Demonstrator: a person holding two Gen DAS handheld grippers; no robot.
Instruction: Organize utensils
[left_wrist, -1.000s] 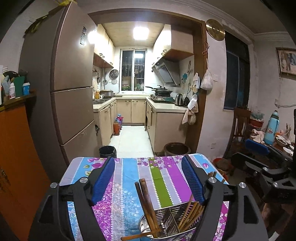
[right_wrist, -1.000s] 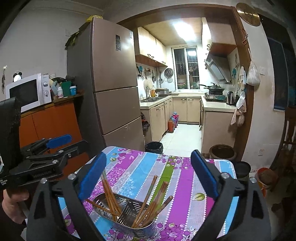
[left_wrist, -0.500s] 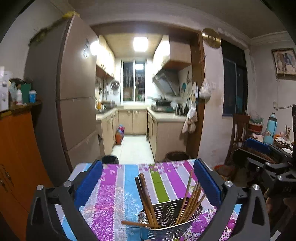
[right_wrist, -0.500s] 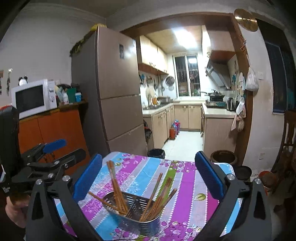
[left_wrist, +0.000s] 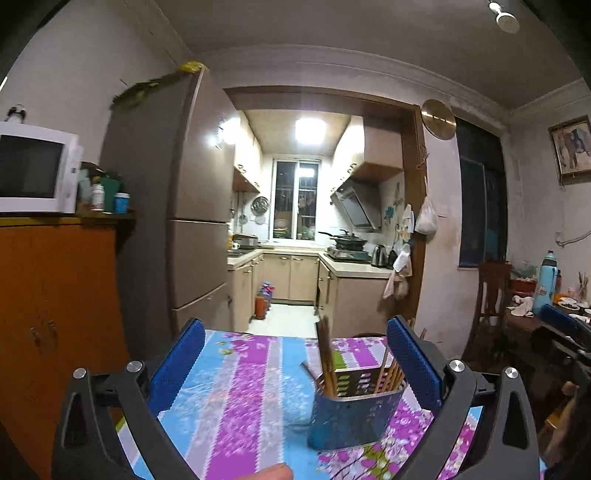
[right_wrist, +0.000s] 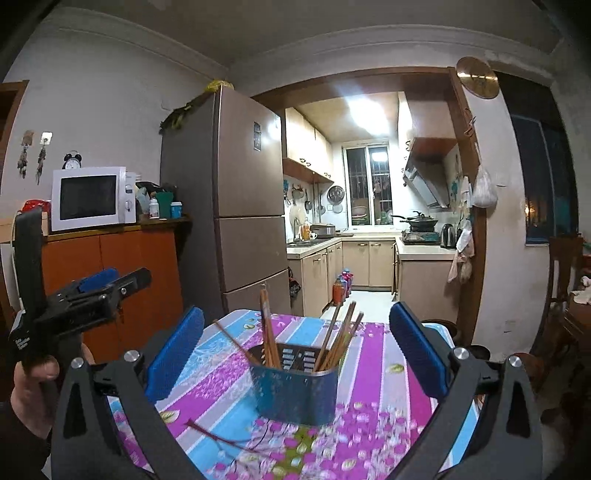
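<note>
A metal utensil holder (left_wrist: 351, 417) with several wooden chopsticks (left_wrist: 327, 358) stands on the striped floral tablecloth (left_wrist: 240, 406). It sits between my left gripper's fingers, nearer the right pad (left_wrist: 412, 363). My left gripper (left_wrist: 295, 365) is open and empty. In the right wrist view the holder (right_wrist: 295, 387) with chopsticks (right_wrist: 338, 341) stands centred ahead of my right gripper (right_wrist: 297, 356), which is open and empty. One loose chopstick (right_wrist: 221, 437) lies on the cloth in front of the holder. The left gripper shows at the left of this view (right_wrist: 96, 295).
A tall fridge (right_wrist: 240, 206) and an orange cabinet (right_wrist: 122, 273) with a microwave (right_wrist: 88, 199) stand left of the table. The kitchen doorway lies beyond. A wooden chair (left_wrist: 491, 295) and a cluttered side table (left_wrist: 546, 310) stand at the right.
Both grippers have dropped lower and pulled back, so the holder now shows from the side rather than from above. Both stay open.
</note>
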